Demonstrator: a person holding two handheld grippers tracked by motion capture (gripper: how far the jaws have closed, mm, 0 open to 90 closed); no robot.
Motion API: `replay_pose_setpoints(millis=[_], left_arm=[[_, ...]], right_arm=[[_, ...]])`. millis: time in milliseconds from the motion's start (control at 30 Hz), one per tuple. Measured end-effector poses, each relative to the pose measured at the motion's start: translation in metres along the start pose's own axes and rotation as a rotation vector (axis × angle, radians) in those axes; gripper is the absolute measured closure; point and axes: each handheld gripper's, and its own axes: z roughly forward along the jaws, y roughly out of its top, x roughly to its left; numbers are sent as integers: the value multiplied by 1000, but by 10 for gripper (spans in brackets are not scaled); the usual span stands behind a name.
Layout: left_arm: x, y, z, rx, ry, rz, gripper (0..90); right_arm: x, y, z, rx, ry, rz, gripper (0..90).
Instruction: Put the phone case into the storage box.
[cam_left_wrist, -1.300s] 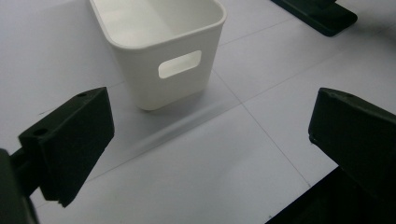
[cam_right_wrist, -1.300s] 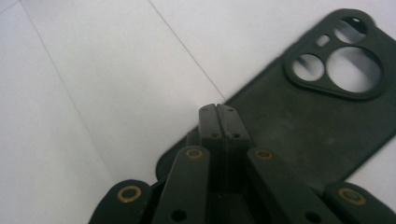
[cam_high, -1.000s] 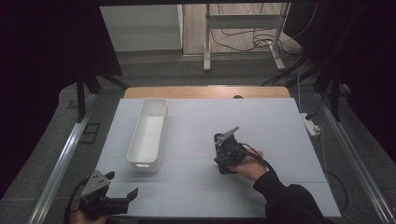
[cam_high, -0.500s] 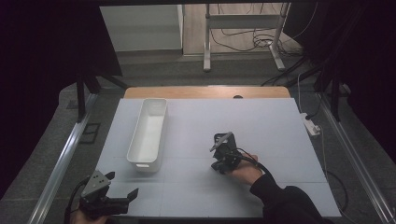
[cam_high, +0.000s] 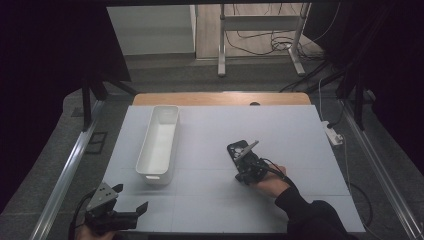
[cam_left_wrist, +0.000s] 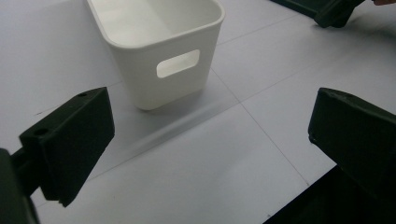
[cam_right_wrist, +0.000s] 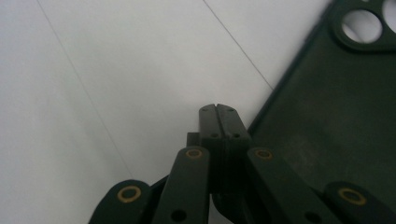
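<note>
A dark phone case (cam_high: 236, 149) lies flat on the white table, its camera cut-outs visible in the right gripper view (cam_right_wrist: 336, 93). My right gripper (cam_high: 241, 161) is at the case's near edge. Its jaws are pressed together (cam_right_wrist: 218, 113) with nothing between them, the tips on the table just beside the case's rim. My left gripper (cam_high: 131, 199) hovers at the table's front left corner. Its jaws are spread wide (cam_left_wrist: 210, 140) and hold nothing. They point toward the handle end of a white bin (cam_left_wrist: 159, 51).
The long white bin (cam_high: 160, 140) stands empty left of centre, running front to back. Bare white table (cam_high: 280, 130) spreads around the case. A power strip (cam_high: 332, 134) lies off the right edge. Metal rails flank both table sides.
My right gripper has shifted slightly at the near edge of the phone case, still shut. The left gripper has stayed put and open.
</note>
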Motion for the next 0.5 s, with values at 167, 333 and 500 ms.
replay_pose_setpoints(millis=[167,333,500], left_arm=[[0,0,0,1,-1,1,11],[0,0,0,2,-2,0,12],[0,0,0,2,-3,1,12]], right_arm=[[-8,-5,-4,0,-1,22,892],[-14,-8,-7,0,-14,35,892],[-20,-11,-8,-3,-22,57,892]])
